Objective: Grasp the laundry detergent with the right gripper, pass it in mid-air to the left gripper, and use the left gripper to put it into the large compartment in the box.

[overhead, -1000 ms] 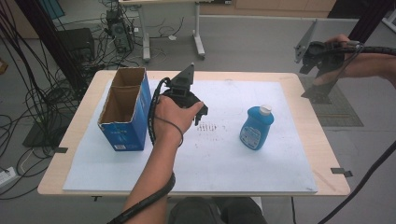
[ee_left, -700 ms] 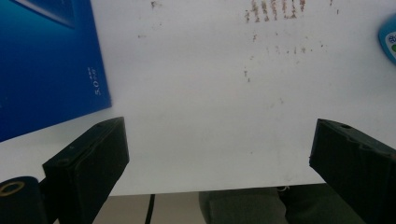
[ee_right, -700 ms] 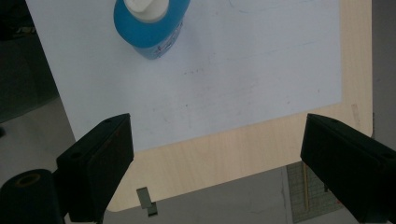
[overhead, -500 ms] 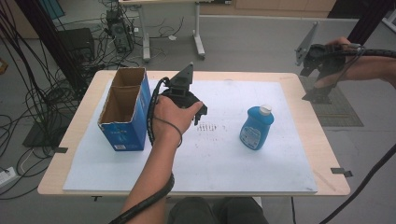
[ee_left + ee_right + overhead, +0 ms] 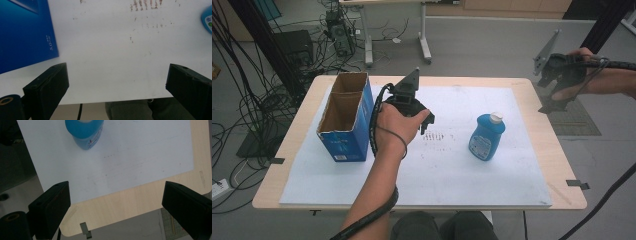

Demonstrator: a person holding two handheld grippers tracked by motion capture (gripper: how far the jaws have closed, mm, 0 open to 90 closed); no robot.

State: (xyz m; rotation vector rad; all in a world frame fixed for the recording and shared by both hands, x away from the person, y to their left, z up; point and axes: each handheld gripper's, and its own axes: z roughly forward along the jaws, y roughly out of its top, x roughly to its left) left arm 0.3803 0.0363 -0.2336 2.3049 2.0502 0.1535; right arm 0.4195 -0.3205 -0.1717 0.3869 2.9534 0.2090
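- Blue bottle (image 5: 485,137): white cap, upright on the white sheet (image 5: 492,180) at about 3 o'clock of the desk (image 5: 542,145); untouched, free for a grasp.
- Blue carton (image 5: 343,117): top open, two compartments, at 9 o'clock; likely the receptacle.
- Left gripper (image 5: 426,124): hovers low just beside the carton, jaws spread wide with nothing between them.
- Right gripper (image 5: 554,85): held high off the desk's 2 o'clock corner, jaws wide apart and empty, looking down toward the bottle, probably lining up an approach.
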